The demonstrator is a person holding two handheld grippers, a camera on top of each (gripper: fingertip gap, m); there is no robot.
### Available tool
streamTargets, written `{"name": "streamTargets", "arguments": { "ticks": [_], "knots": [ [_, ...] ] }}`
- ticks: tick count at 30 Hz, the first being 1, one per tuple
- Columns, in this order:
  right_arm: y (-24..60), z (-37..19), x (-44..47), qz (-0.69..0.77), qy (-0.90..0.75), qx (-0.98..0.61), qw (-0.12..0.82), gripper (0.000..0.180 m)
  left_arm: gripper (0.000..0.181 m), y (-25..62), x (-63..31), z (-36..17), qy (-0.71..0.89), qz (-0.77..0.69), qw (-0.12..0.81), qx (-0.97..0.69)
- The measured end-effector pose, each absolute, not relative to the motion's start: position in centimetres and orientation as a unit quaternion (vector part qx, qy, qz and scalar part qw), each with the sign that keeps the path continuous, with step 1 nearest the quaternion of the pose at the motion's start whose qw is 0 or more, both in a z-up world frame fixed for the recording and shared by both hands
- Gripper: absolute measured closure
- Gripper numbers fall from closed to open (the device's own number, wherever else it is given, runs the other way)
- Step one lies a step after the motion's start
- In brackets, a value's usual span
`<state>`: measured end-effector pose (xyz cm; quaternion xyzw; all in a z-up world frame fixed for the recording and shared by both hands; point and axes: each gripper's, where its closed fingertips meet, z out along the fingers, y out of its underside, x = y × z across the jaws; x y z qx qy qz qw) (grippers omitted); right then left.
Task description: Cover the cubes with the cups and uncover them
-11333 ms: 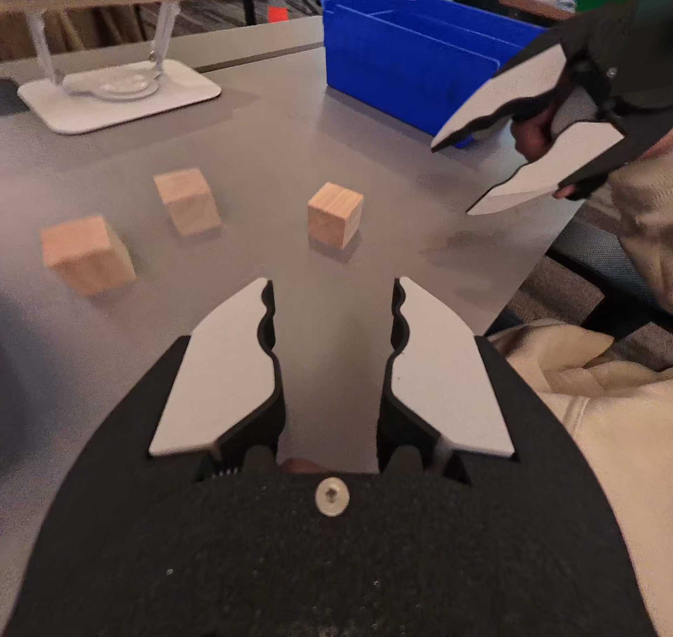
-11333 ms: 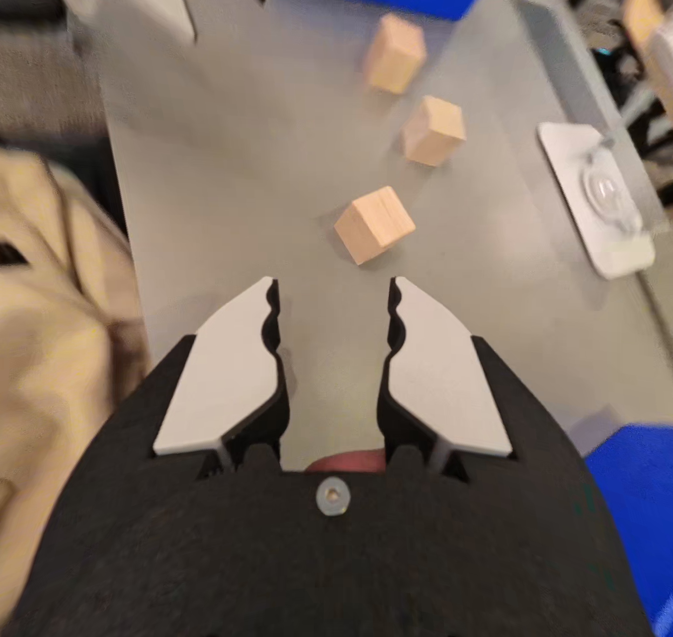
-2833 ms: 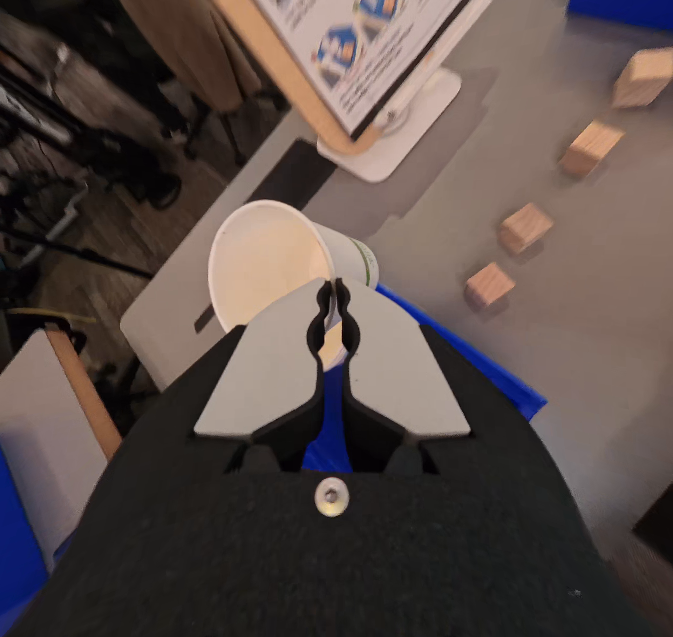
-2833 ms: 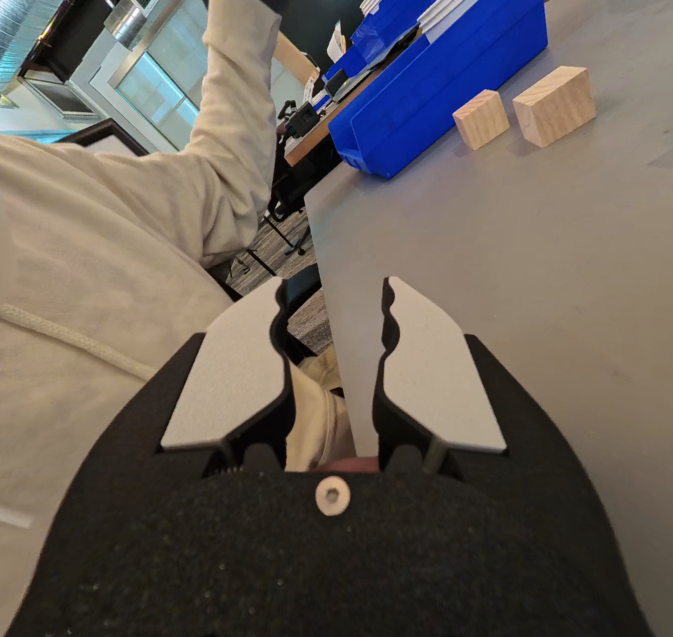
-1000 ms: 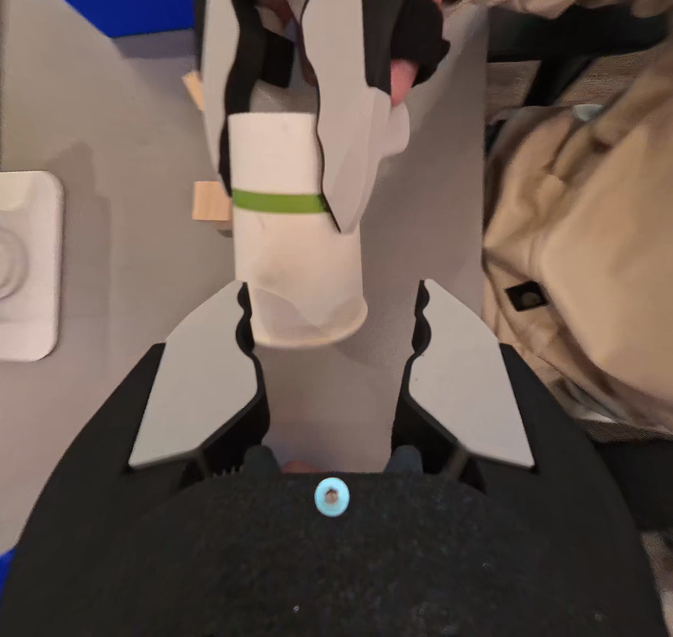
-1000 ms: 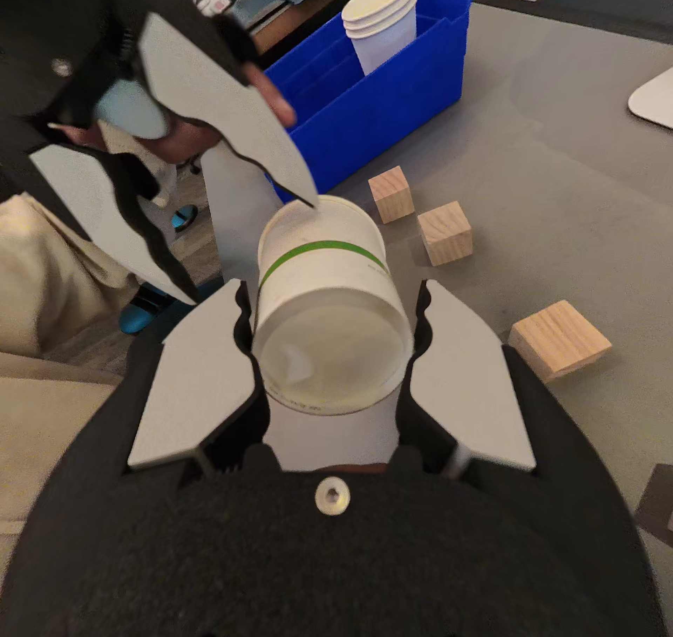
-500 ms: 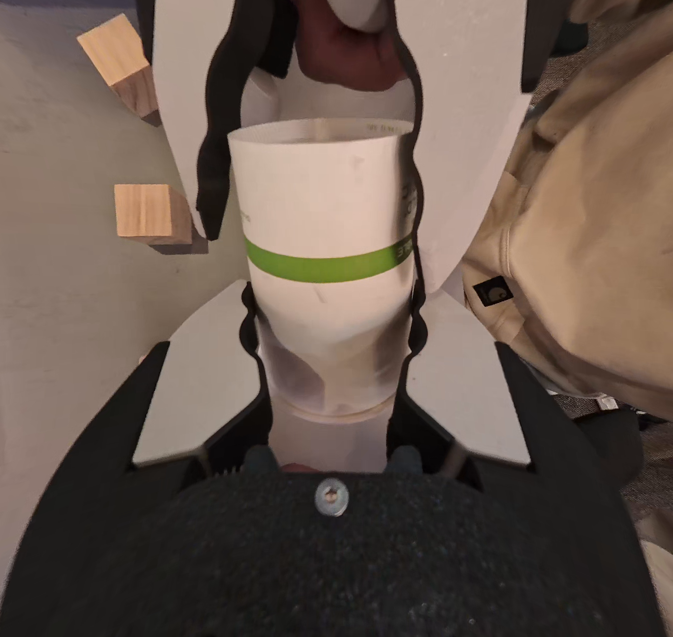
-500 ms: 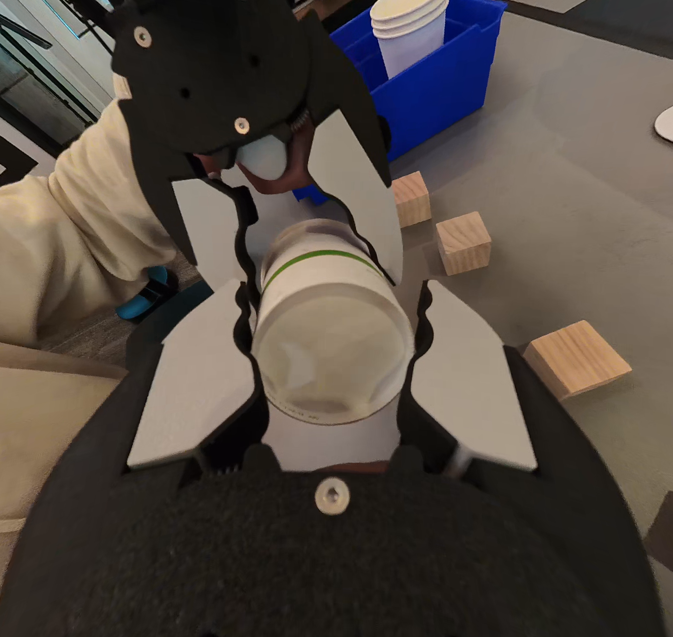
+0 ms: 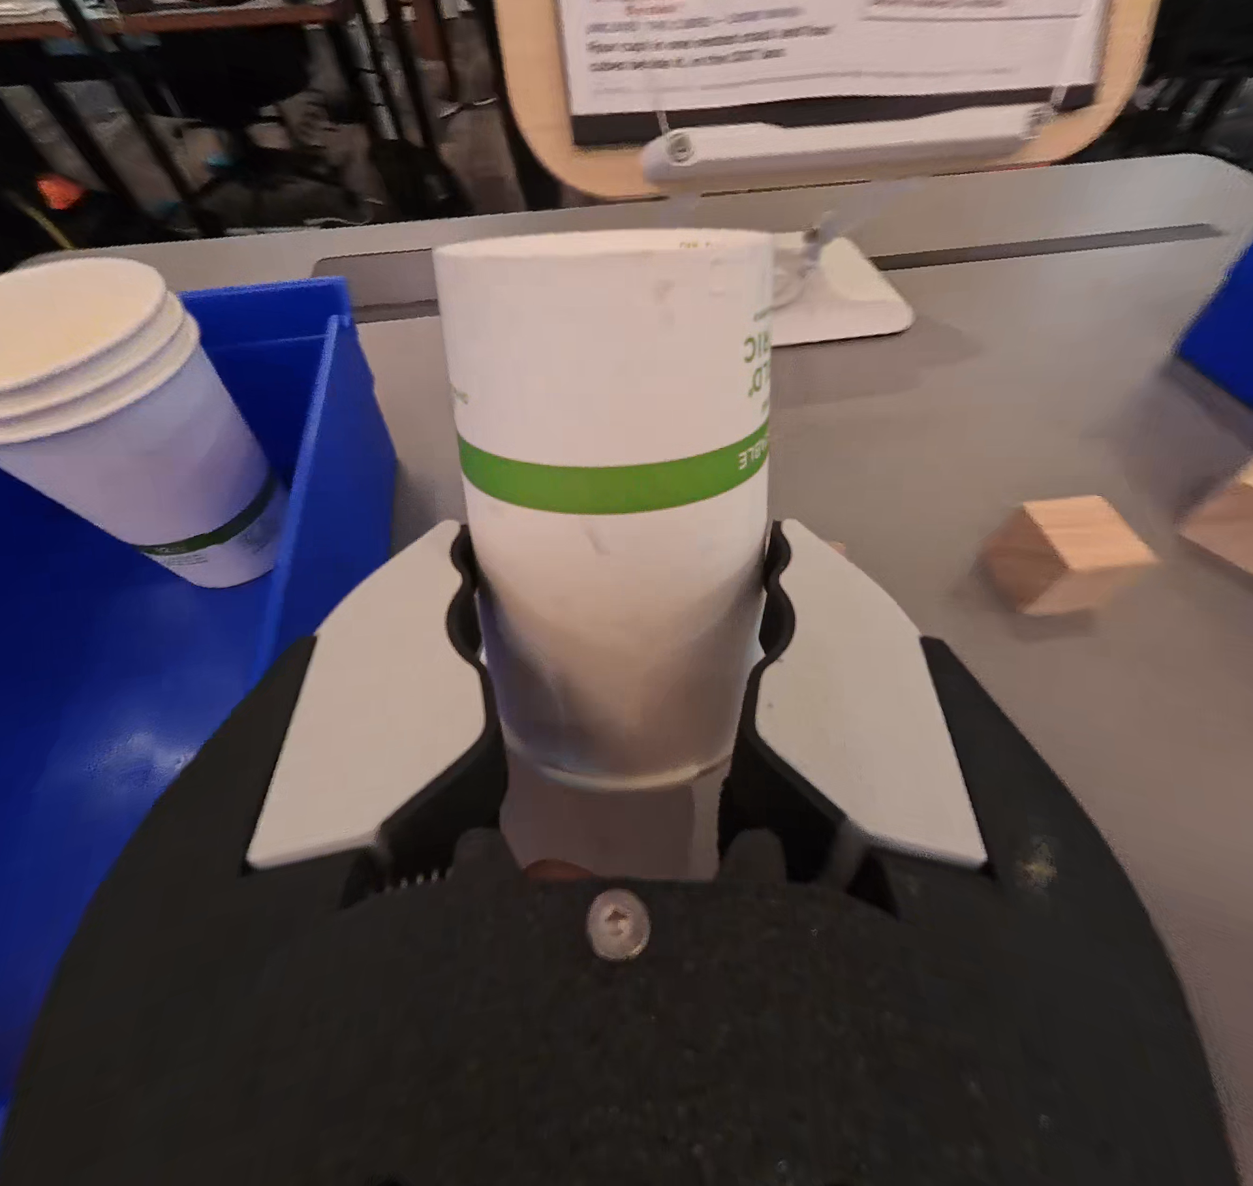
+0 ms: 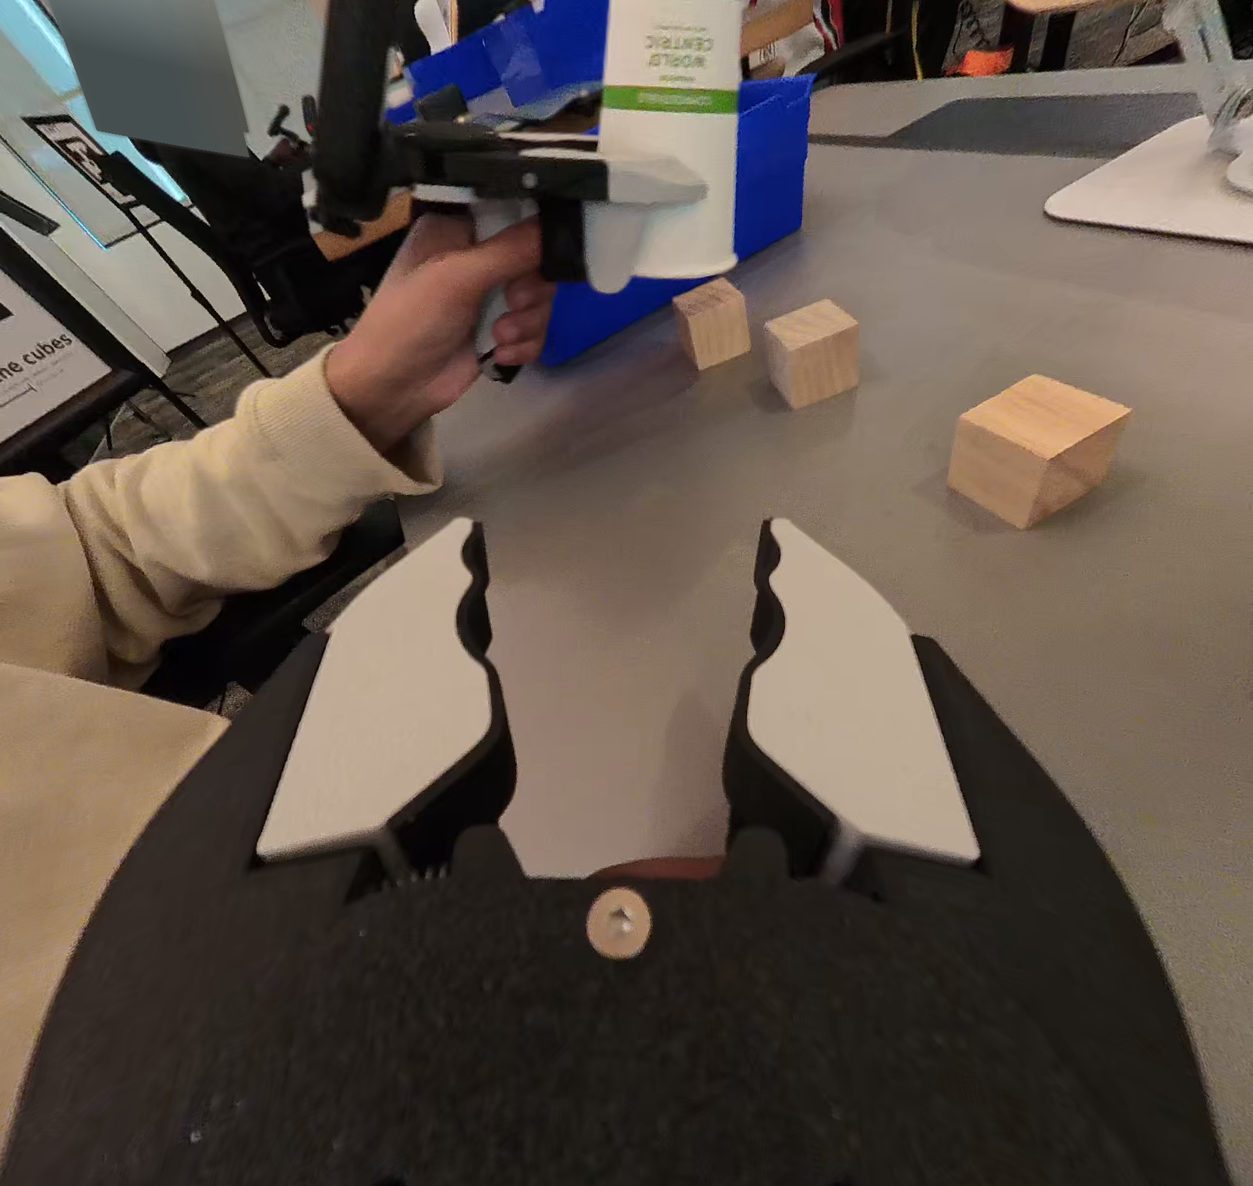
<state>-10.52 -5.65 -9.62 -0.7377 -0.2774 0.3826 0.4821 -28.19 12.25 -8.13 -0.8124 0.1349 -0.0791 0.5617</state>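
Note:
My left gripper [image 9: 613,529] is shut on a white paper cup with a green band [image 9: 610,407]. In the right wrist view the left gripper [image 10: 651,184] holds this cup [image 10: 671,136] upside down in the air, just above and left of the leftmost of three wooden cubes [image 10: 712,323], [image 10: 811,353], [image 10: 1037,448] on the grey table [image 10: 881,611]. My right gripper [image 10: 620,529] is open and empty, low over the table's near edge. In the left wrist view one cube [image 9: 1064,570] lies to the right of the cup and another [image 9: 1220,529] shows at the frame's edge.
A blue bin [image 9: 325,441] on the left holds a stack of paper cups [image 9: 115,421]; it also shows in the right wrist view [image 10: 773,156]. A sign board [image 9: 813,34] on a white base [image 9: 841,299] stands at the back. A second blue bin [image 9: 1220,340] is at the right. A person's hand and cream sleeve [image 10: 271,475] hold the left gripper.
Both grippers were around the cup half a second ago. The right gripper has let go and drawn back; the left gripper now holds the cup alone and has swung it over by the cubes.

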Motion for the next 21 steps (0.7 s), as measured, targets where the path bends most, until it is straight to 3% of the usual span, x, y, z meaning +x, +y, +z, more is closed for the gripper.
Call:
{"name": "streamTargets", "arguments": {
  "ticks": [8, 21],
  "knots": [
    [-6.8, -8.4, -10.5, 0.39, -0.288, -0.728, 0.485, 0.105, 0.099, 16.0, -29.2, -12.4, 0.095, -0.014, 0.516, -0.851],
    [-7.4, -9.0, -11.0, 0.397, -0.294, -0.737, 0.461, 0.106, 0.099, 14.2, -29.7, -14.8, 0.109, -0.022, 0.481, -0.87]
  ]
}}
